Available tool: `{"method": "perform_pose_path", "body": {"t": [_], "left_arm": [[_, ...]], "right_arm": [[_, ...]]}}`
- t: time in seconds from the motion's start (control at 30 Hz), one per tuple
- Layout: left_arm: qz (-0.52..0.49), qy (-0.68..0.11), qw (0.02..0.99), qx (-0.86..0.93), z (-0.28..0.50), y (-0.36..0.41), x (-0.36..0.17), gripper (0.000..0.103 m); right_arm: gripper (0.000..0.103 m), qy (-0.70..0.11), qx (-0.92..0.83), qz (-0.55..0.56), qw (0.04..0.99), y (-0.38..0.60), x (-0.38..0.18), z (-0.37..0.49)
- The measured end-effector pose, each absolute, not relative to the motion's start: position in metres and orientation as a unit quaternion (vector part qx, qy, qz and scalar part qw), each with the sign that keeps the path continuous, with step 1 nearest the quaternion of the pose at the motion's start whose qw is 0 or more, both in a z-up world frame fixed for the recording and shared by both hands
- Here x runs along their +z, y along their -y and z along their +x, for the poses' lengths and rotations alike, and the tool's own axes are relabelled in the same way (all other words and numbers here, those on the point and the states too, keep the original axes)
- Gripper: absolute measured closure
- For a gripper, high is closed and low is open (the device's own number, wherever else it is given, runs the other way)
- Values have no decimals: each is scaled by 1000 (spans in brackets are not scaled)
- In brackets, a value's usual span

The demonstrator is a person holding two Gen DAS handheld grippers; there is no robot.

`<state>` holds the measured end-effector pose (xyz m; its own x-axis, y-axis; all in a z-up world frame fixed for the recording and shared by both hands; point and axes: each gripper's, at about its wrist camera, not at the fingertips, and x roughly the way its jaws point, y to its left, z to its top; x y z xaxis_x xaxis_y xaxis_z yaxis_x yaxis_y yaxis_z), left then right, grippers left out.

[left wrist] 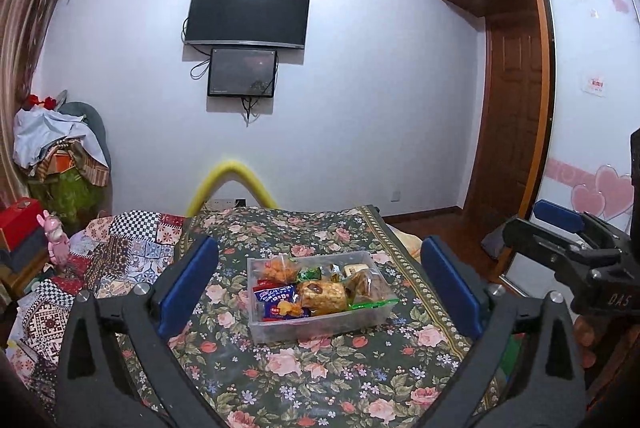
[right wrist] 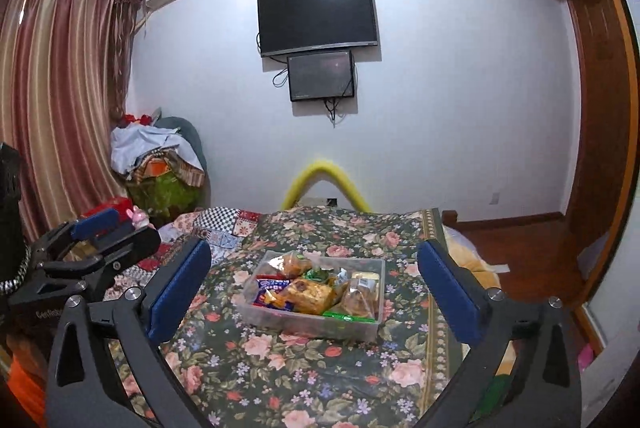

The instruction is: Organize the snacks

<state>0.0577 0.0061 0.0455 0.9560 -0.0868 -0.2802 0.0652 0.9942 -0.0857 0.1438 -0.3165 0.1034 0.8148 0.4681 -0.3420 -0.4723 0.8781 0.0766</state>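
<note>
The left gripper (left wrist: 320, 276) is held level, its 2 blue-padded fingers (left wrist: 188, 280) spread wide with nothing between them; the right gripper (right wrist: 314, 278) is posed the same way, jaws wide apart and empty; each shows at the edge of the other's view, side by side, both pointing forward.

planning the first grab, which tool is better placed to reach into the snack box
Neither clearly. The left tool and right tool are both open, empty and centred on the snack box. The right looks slightly nearer the green packet side.
</note>
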Motion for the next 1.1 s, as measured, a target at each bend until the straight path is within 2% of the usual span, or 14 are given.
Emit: {"method": "perform_pose_path", "body": {"t": [1.1], "left_arm": [[-29, -148, 988, -31, 50, 1, 36, 0]], "right_arm": [[0, -189, 238, -3, 953, 327, 101, 134]]}}
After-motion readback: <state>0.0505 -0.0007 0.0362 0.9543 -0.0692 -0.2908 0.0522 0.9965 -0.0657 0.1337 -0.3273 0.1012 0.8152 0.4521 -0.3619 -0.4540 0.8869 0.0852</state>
